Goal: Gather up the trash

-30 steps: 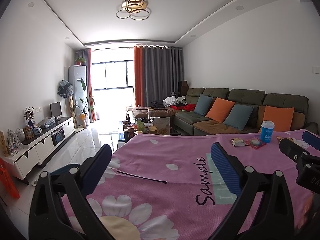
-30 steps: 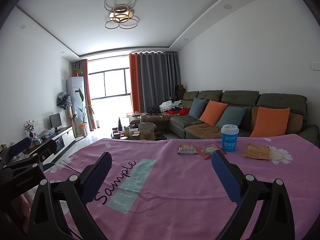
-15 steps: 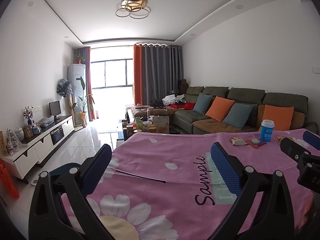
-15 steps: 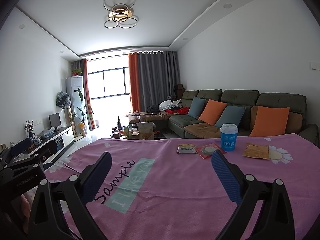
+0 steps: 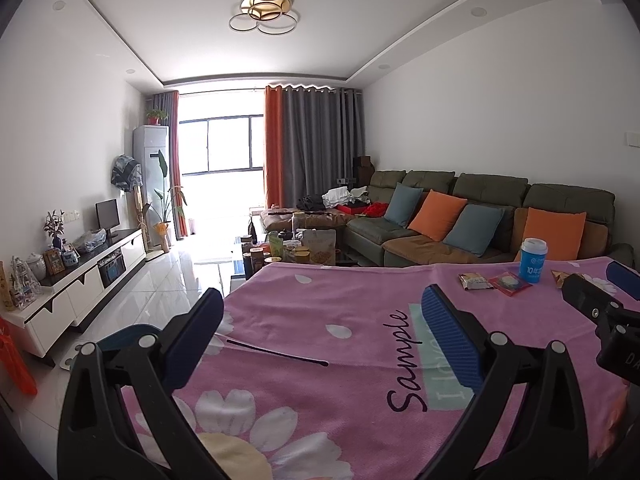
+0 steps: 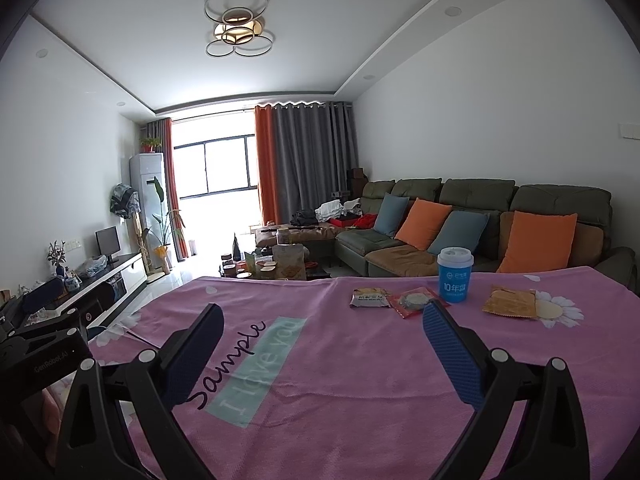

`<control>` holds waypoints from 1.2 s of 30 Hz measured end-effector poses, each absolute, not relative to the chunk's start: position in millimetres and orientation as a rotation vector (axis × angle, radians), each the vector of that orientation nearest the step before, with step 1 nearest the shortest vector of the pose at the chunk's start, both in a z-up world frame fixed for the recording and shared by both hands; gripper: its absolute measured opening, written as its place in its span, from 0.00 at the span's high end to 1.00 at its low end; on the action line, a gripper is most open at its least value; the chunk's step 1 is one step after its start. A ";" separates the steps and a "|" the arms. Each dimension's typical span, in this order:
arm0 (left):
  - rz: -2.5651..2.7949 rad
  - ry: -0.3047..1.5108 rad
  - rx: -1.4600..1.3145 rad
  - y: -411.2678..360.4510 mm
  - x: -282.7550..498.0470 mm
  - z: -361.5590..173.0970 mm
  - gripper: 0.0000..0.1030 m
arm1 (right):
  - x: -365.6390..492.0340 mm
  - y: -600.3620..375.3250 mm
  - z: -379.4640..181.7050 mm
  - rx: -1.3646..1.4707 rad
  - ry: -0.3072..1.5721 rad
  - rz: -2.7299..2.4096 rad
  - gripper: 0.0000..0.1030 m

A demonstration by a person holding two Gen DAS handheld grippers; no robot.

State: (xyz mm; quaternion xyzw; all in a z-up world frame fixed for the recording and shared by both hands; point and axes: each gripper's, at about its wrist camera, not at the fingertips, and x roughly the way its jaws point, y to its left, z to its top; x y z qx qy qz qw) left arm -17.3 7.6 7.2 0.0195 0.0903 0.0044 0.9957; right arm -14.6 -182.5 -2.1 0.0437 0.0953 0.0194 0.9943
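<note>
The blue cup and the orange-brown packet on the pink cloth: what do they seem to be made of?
Blue cup with white lid: probably paper with a matte printed wall, plastic-looking lid. Flat orange-brown packet: likely thin plastic film, since it lies creased with a slight sheen.

A pink flowered cloth (image 6: 360, 380) covers the worktop. At its far side stand a blue cup (image 6: 454, 280) and, flat beside it, a grey snack packet (image 6: 370, 298), a red wrapper (image 6: 414, 301) and an orange wrapper (image 6: 510, 303). A thin black stick (image 5: 276, 354) lies near the left edge.
</note>
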 end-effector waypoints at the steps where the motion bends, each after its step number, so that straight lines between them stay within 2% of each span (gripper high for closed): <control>1: 0.008 0.182 0.039 7.4 -17.1 6.6 0.05 | -14.8 -182.2 -1.8 0.088 0.190 0.038 0.07; 36: 0.002 0.197 0.031 6.7 -12.3 2.1 0.05 | -13.1 -184.9 -6.4 0.093 0.199 0.031 0.07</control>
